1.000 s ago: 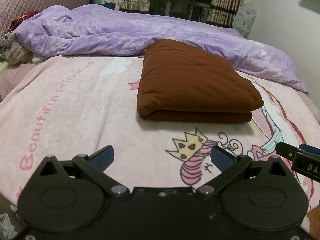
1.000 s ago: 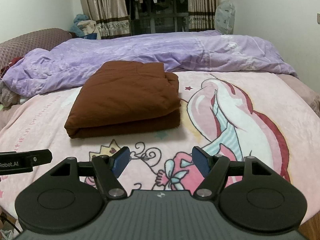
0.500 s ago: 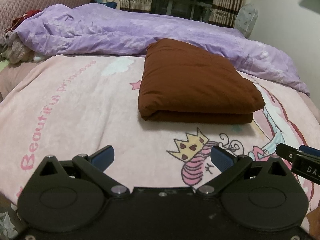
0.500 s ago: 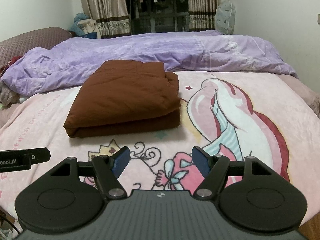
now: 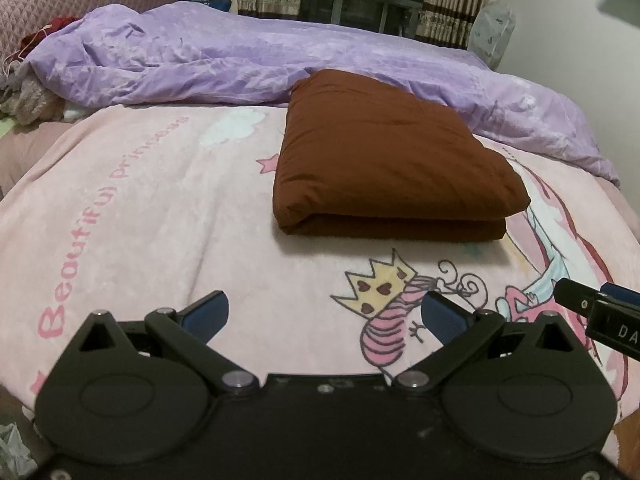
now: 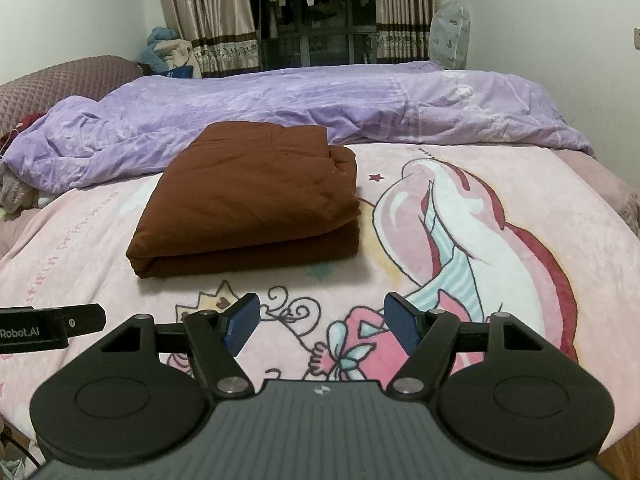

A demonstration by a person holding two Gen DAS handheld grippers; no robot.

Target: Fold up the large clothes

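Note:
A brown garment lies folded into a thick rectangular stack on the pink cartoon blanket. My left gripper hovers over the blanket's near edge, well short of the stack, open with nothing between its blue pads. My right gripper is also open and empty, held near the front edge to the right of the stack. Each gripper's tip shows at the side of the other view.
A crumpled purple duvet lies across the far side of the bed behind the stack. A quilted mauve headboard and a clothes pile are at far left. Curtains and a covered fan stand at the back wall.

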